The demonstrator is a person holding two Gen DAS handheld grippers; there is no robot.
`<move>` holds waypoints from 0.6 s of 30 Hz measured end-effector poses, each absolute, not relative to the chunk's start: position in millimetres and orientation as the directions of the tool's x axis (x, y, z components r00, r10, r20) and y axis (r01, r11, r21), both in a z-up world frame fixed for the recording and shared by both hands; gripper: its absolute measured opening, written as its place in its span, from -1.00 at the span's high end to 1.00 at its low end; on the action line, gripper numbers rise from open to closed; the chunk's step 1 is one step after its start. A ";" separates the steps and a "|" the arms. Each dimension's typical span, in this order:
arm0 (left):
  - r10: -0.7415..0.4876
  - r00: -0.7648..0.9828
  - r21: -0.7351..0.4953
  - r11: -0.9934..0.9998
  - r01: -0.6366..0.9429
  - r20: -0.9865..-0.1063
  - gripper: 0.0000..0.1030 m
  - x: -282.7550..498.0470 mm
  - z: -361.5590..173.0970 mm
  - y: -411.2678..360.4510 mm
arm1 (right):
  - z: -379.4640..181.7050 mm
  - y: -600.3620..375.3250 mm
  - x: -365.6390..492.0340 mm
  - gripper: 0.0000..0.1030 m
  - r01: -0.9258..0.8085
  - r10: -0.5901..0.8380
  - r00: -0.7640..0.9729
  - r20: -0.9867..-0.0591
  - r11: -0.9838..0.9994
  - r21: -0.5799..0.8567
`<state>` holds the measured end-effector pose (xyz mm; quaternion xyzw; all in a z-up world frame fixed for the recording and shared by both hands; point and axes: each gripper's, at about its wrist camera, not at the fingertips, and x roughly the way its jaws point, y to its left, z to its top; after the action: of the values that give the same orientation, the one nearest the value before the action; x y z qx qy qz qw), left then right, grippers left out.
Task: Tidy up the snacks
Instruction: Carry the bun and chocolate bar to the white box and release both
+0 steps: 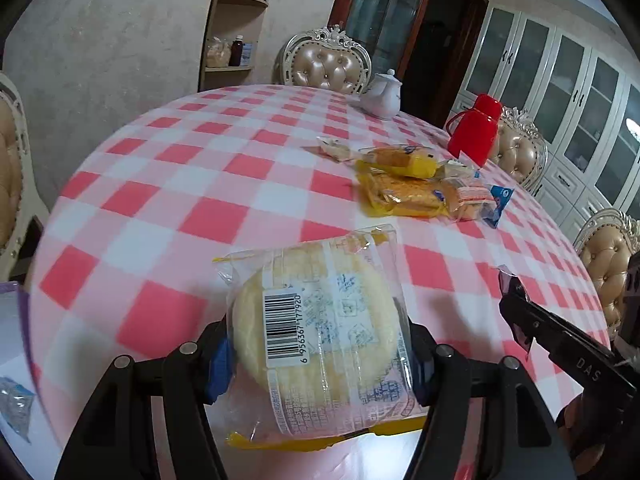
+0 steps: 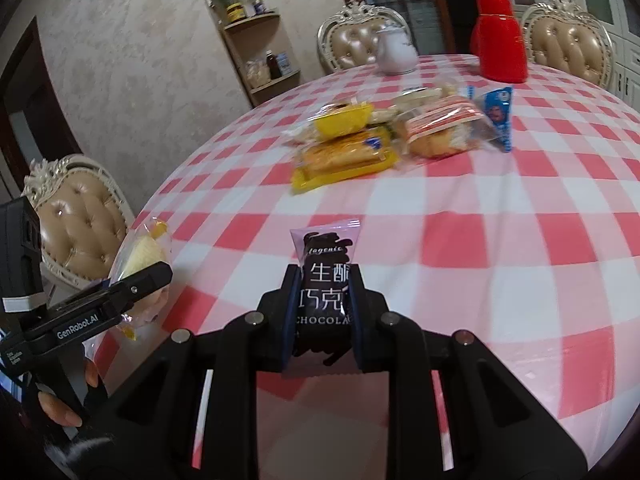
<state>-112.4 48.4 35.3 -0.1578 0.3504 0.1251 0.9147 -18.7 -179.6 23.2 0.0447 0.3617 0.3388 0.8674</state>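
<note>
Here, left tongs (image 1: 320,354) clamp round cake (image 1: 316,332), right tongs (image 2: 325,312) pinch chocolate packet (image 2: 325,300), near table edge (image 2: 168,208).

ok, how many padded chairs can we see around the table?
4. One cream button-tufted chair behind the white teapot, two along the right edge, one at far left. Others may sit out of frame.

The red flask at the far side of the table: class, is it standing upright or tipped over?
Upright. The red flask stands on its base on the checked tablecloth, its cap on top, beside the white teapot.
</note>
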 end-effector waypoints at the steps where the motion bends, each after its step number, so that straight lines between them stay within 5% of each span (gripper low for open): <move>1: 0.123 0.718 -0.195 0.918 -0.344 -0.685 -0.30 -117.6 35.3 51.2 | 23.0 -175.8 -21.9 0.49 -0.563 0.624 0.502 -0.598 0.761 0.322; 18: 0.259 0.680 -0.134 0.874 -0.467 -0.686 -0.30 -245.1 57.6 119.2 | 27.9 -84.2 -98.3 0.49 -0.737 0.724 0.359 -0.589 0.607 0.297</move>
<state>-245.1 119.2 57.6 -0.1509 0.3459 0.2007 0.9040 -98.3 -84.2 27.9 -0.0092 0.3526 0.4431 0.8242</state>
